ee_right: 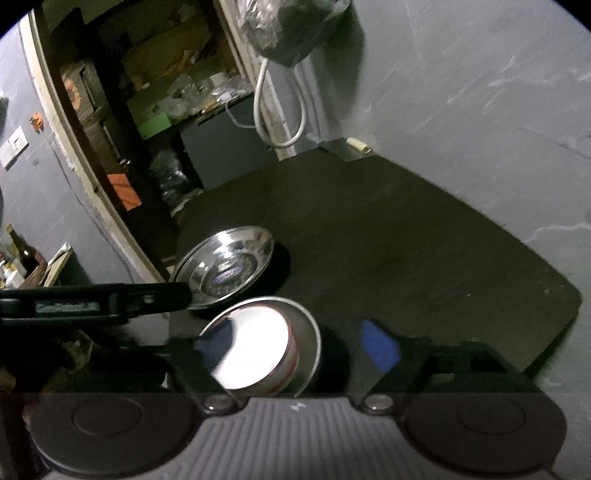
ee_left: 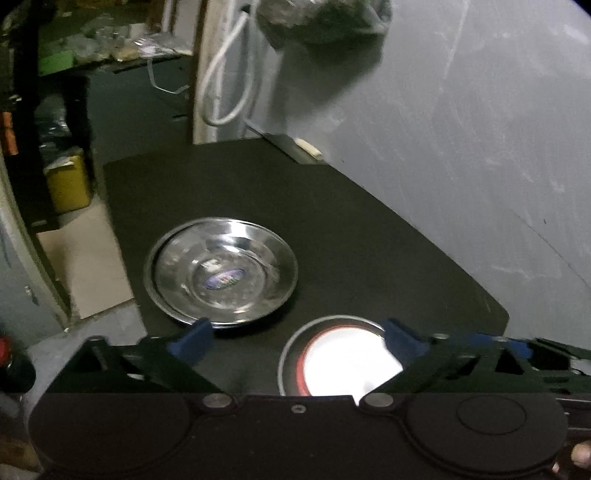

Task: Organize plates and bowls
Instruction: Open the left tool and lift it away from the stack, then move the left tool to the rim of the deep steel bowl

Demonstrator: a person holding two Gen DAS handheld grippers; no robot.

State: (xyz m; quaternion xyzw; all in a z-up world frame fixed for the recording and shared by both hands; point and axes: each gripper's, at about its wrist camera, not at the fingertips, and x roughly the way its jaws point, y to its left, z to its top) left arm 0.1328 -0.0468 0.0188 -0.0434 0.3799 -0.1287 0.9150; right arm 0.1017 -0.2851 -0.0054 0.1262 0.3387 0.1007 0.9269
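A steel plate point(ee_left: 221, 271) with an oval sticker lies on the black table point(ee_left: 369, 240); it also shows in the right wrist view point(ee_right: 225, 266). A steel bowl point(ee_left: 332, 354) with a red-rimmed white inside sits nearer, right of the plate; it also shows in the right wrist view point(ee_right: 266, 347). My left gripper point(ee_left: 295, 336) is open above the near table edge, its blue fingertips point(ee_left: 192, 339) spread over the bowl and the plate's near rim, holding nothing. My right gripper point(ee_right: 295, 347) is open around the bowl, its left fingertip point(ee_right: 210, 347) over the bowl's inside.
A grey wall point(ee_left: 480, 129) runs along the table's right side. A white cable point(ee_left: 225, 85) and a hanging bag point(ee_left: 325, 18) are at the back. A yellow box point(ee_left: 70, 184) and cluttered shelves point(ee_right: 166, 103) stand left of the table.
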